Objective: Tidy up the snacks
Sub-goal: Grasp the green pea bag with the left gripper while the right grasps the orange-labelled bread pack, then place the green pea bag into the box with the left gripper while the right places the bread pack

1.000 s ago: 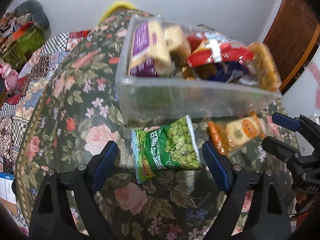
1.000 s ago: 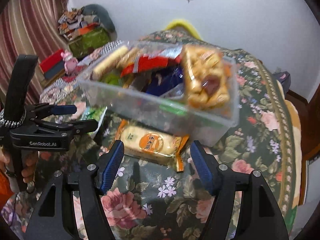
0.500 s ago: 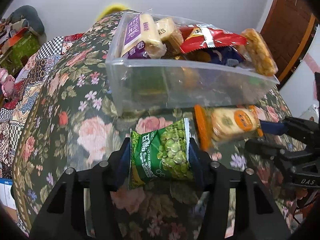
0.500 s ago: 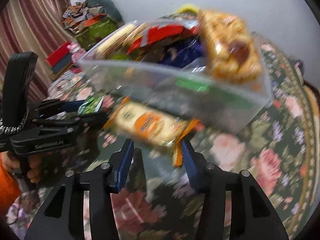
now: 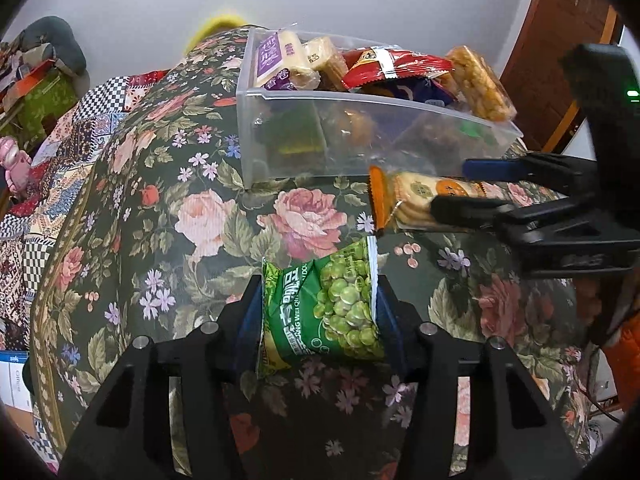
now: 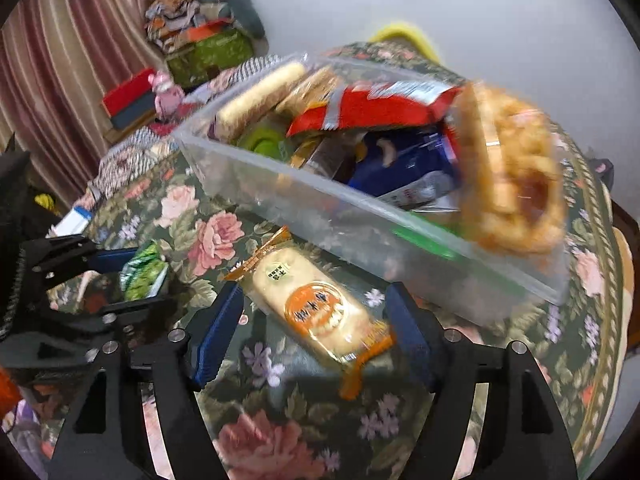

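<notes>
Left tongs (image 5: 320, 312) pinching pea packet (image 5: 324, 304), bottom edge hidden; right tongs (image 6: 316, 332) blurred, astride cracker pack (image 6: 316, 308)

Both views are taken close above the floral tablecloth (image 5: 208, 216), angled steeply down and forward along each gripper's fingers; the clear snack bin (image 5: 360, 140) (image 6: 360, 216) is shared, seen from opposite sides.

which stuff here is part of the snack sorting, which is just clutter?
In the job:
- green pea packet, clamped in the left tongs
- orange cracker packet, between the right tongs, whose jaws have just been opening
- clear bin already full of snacks

Just lying about:
- floral tablecloth
- green box
- pink toy
</notes>
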`<state>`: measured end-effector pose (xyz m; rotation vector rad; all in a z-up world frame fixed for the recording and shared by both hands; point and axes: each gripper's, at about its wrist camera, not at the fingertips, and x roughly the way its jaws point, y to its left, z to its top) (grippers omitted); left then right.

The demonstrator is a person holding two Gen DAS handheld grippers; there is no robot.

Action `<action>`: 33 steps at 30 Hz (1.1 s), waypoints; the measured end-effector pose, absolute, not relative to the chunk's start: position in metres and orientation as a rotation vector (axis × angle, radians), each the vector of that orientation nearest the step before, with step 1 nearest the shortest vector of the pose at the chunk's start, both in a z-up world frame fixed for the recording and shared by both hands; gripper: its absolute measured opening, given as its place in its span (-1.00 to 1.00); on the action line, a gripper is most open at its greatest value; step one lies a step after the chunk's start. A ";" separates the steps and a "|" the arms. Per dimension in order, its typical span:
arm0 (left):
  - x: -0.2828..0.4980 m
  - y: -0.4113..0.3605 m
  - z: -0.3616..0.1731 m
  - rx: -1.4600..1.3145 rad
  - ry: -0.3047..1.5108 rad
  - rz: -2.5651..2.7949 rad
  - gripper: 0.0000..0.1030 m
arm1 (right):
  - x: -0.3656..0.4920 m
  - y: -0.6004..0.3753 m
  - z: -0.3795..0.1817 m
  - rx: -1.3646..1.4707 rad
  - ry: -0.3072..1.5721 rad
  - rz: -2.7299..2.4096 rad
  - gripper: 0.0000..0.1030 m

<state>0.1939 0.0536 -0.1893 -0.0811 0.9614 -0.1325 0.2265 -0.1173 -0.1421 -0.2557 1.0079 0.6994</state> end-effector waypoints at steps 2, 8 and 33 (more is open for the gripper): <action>0.191 0.053 -0.189 -0.083 0.960 -0.134 0.03 | 0.227 -0.113 -0.150 -0.269 1.028 0.707 0.36; 0.187 0.053 -0.185 -0.098 0.952 -0.126 0.03 | 0.215 -0.114 -0.153 -0.267 1.051 0.733 -0.31; 0.261 0.044 -0.101 -0.122 0.768 -0.107 0.03 | 0.228 -0.133 -0.071 -0.179 0.780 0.657 -0.38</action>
